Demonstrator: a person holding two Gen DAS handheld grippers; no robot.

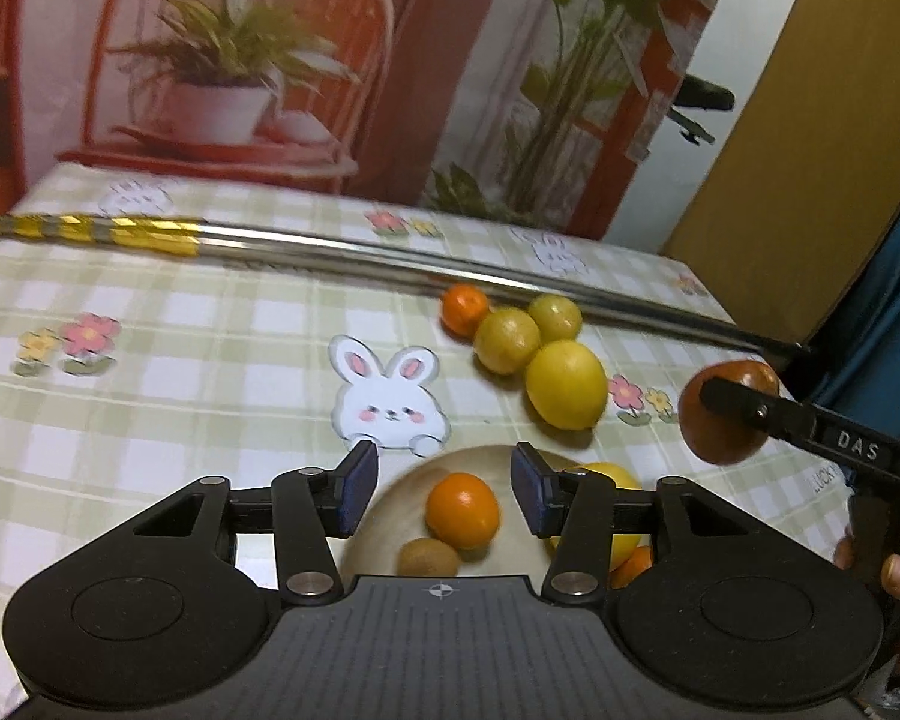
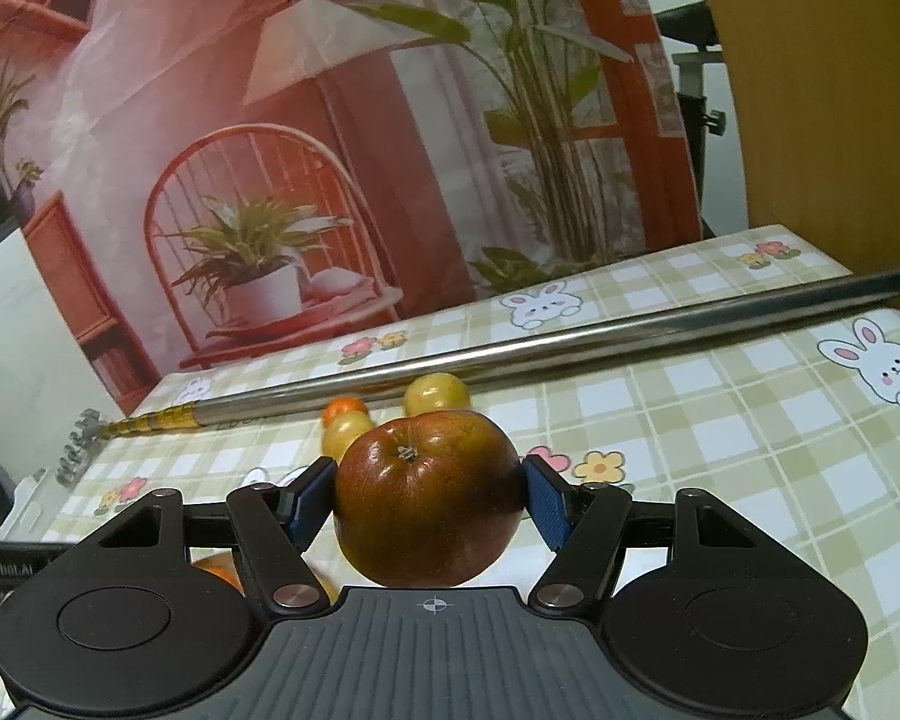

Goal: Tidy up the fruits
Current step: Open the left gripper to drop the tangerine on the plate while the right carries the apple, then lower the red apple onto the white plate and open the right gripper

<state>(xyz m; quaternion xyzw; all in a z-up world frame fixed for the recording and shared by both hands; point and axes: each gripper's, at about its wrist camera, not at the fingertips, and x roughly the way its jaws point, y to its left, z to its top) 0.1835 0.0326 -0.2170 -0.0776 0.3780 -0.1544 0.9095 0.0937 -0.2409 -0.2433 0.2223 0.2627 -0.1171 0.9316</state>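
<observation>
Blue pads of our left gripper [image 1: 444, 489] stand apart, nothing between them, above the wooden bowl [image 1: 390, 510] holding an orange [image 1: 462, 510] and a kiwi [image 1: 429, 558]; probably a drop-off just finished. Our right gripper [image 2: 429, 501] is clamped on the reddish apple [image 2: 427, 495], lifted clear of the table, likely bowl-bound. Farther out, loose lemons [image 1: 564, 384] and a small orange [image 1: 465, 309] sit against the metal pole [image 1: 390, 258]. Only the left view shows the bowl; only the right shows the pads pressing the apple.

The left gripper [image 1: 444, 489] hides the bowl's [image 1: 390, 504] near rim and part of a lemon [image 1: 621, 483] in the bowl; the bowl's rim looks blurred
</observation>
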